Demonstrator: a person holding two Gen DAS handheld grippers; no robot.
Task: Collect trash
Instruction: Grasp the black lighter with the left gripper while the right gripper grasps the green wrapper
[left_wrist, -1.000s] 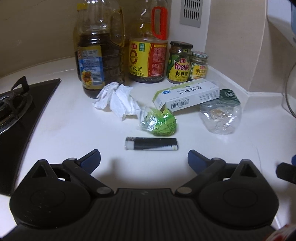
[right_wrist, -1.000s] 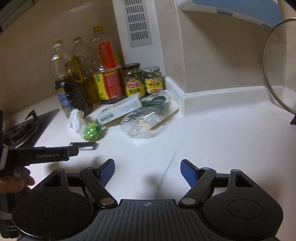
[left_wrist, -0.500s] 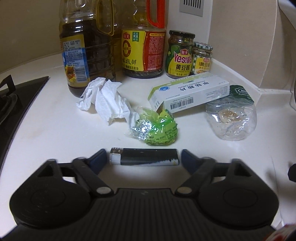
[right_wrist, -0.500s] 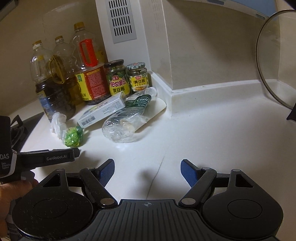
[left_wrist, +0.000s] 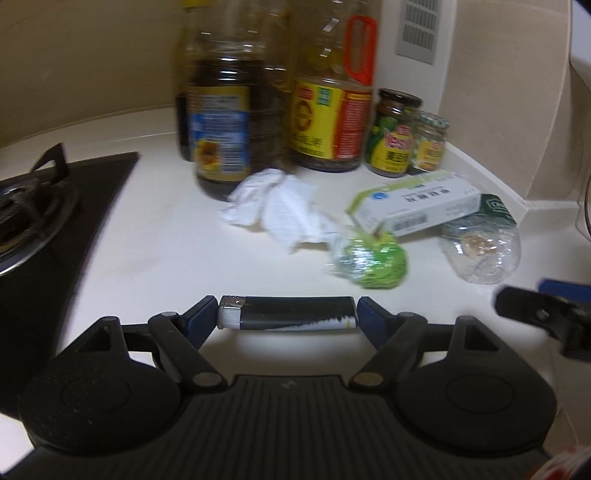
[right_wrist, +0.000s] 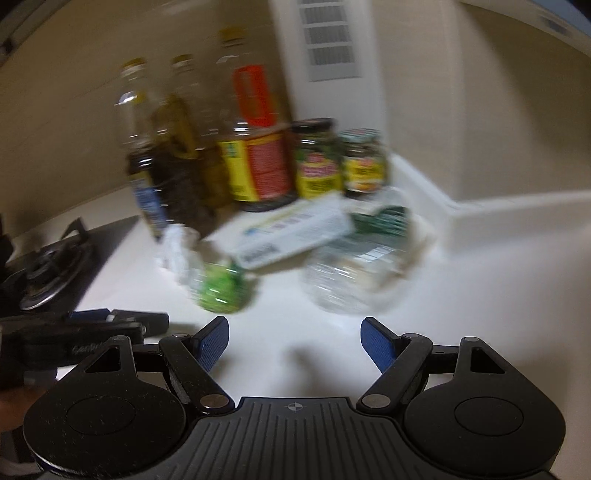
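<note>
Left wrist: tissue beyond lighter

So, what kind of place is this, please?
Most likely a home kitchen counter: a gas stove at the left, cooking oil bottles and sauce jars standing against the wall.

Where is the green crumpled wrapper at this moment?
In the left wrist view the green crumpled wrapper lies on the white counter, right of centre, between the crumpled tissue and the clear plastic bottle, just below the medicine box.
</note>
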